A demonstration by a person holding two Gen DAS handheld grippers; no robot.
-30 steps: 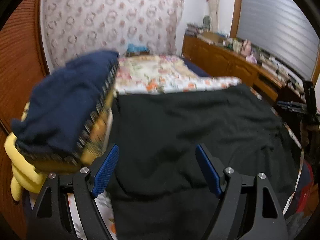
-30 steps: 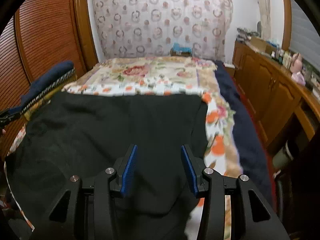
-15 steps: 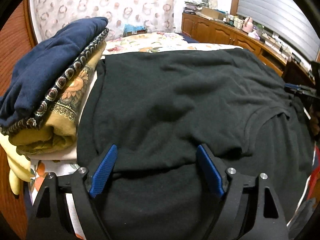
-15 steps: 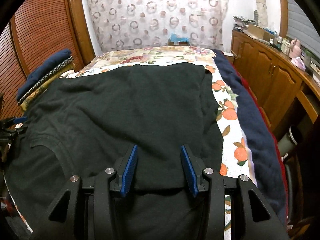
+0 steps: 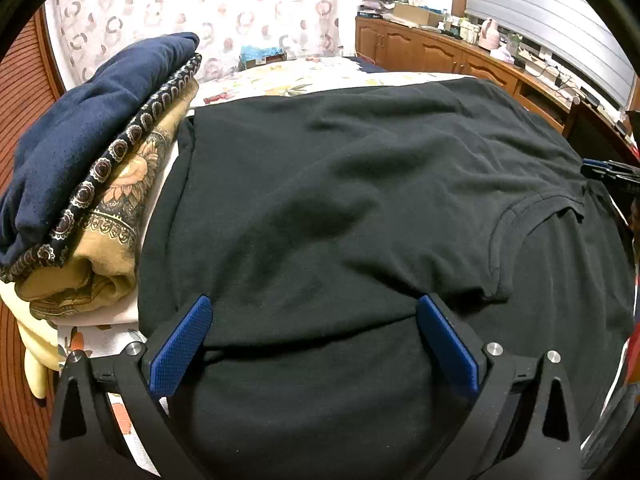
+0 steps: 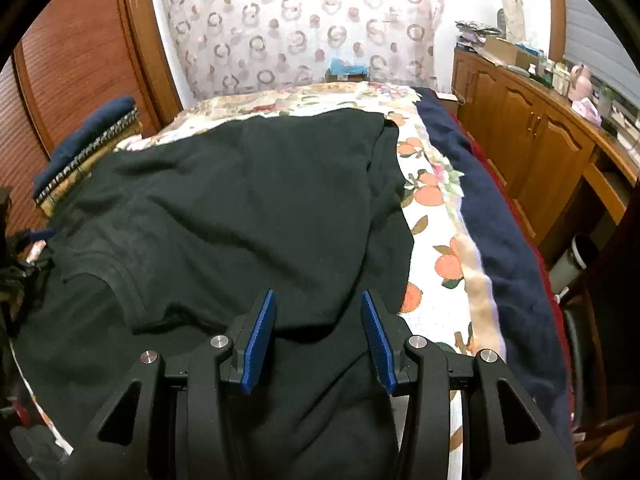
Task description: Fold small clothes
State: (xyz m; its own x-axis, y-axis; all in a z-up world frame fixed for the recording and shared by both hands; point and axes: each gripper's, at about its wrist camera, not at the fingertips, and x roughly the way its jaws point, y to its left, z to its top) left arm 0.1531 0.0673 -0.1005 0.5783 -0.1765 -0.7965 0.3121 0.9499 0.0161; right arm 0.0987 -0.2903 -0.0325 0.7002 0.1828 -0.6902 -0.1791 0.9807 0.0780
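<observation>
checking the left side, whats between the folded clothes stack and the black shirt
In the left wrist view, only a thin strip of pale floral bedcover separates the folded stack from the black shirt.

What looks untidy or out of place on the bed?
Little stands out. The black shirt lies doubled over with soft wrinkles and its sleeve slightly crooked. The folded pile beside it looks neat.

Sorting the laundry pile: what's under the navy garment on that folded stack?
Under the navy garment lie a dark medallion-trimmed edge, a tan floral cloth, then pale yellow fabric. How many pieces that makes is hidden.
</observation>
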